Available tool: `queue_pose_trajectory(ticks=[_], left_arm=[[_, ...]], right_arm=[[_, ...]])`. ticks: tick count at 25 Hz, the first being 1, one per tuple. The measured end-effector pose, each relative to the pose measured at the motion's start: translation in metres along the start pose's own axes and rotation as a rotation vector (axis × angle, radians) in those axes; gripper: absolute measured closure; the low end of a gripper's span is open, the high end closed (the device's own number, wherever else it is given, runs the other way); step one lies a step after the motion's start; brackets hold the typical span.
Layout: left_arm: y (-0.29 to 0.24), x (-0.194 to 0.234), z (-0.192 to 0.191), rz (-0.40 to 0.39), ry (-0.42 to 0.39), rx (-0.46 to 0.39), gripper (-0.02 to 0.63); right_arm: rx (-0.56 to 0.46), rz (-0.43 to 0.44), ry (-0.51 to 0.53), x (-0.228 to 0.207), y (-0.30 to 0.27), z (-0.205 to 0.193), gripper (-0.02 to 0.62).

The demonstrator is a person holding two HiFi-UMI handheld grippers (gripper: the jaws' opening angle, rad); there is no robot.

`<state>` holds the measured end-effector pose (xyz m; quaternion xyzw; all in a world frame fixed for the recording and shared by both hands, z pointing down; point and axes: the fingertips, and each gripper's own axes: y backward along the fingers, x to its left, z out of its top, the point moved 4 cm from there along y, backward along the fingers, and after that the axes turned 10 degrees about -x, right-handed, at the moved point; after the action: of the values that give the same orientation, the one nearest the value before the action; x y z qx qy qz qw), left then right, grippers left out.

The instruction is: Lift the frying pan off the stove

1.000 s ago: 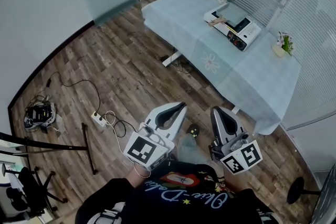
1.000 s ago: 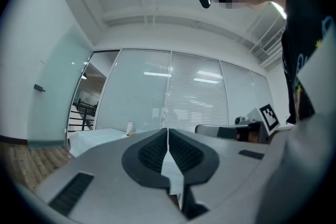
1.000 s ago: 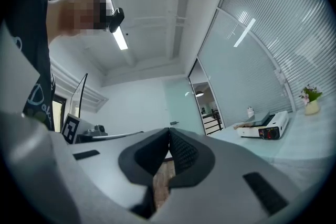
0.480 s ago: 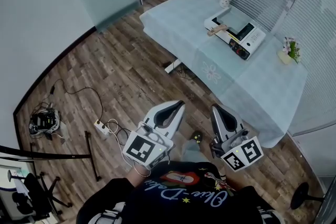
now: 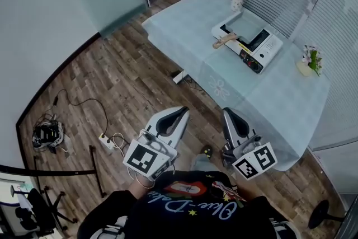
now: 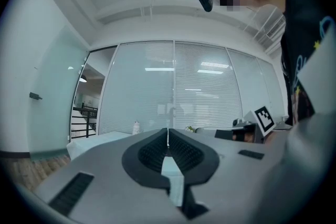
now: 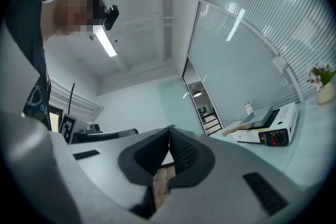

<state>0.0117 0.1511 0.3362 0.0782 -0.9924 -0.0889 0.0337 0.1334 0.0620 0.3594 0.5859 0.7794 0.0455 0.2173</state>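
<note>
Left tongs and right tongs are closed and empty, probably just carried: the frying pan sits well apart on the stove.

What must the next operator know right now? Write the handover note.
Grippers: left gripper shut, empty; right gripper shut, empty; both over the floor, well short of the table.
Things: pan sits on the stove on the table, its wooden handle sticking out past the stove.
Done: nothing yet.
Left: go to the table, open a gripper, grip the handle, lift the pan off.
</note>
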Motion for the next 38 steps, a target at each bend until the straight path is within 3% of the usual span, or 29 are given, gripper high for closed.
queue_pose_trajectory(ticks=[13, 29, 38], left_arm=[[-0.080, 0.009, -0.005, -0.010, -0.064, 0.053, 0.598], [-0.132, 0.020, -0.027, -0.006, -0.051, 0.045, 0.598], [-0.170, 0.008, -0.043, -0.145, 0.011, 0.049, 0.598]], right_arm=[[-0.055, -0.001, -0.060, -0.080, -0.021, 0.014, 0.594], [-0.031, 0.031, -0.055, -0.127, -0.037, 0.016, 0.594], [-0.036, -0.062, -0.028, -0.142, -0.021, 0.022, 0.594]])
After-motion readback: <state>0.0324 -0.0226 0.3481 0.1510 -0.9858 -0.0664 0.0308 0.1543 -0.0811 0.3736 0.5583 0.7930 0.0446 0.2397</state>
